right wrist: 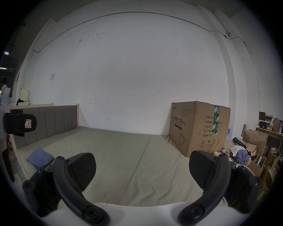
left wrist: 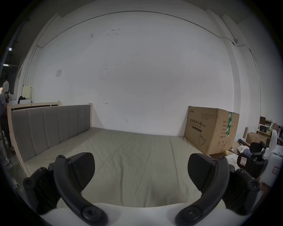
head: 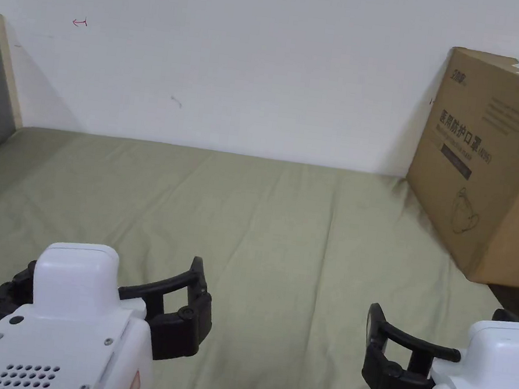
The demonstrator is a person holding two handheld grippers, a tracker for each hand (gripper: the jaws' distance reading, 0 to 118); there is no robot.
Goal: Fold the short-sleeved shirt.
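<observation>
Nearest the person, the left claw and the right claw are held side by side low over the bed, each with its jaws spread wide and nothing between them; in the head view the left claw's white body sits at 7 o'clock and the right claw's at 5 o'clock, well apart. The shirt, blue and already folded into a flat packet, lies on the bed sheet near the front left edge, at about 8 o'clock in the right gripper view, just beyond that claw's left jaw; a sliver of blue also shows at the lower left corner of the head view beside the left claw's body. Neither claw touches it. The sheet is olive green with shallow creases running away toward the wall. Farther off, at 9 o'clock, a grey padded headboard stands along the bed's left side. At 2 o'clock a large cardboard box rests on the bed's far right corner against the white wall. Beyond the box, to the right, lie loose cartons and clutter.
</observation>
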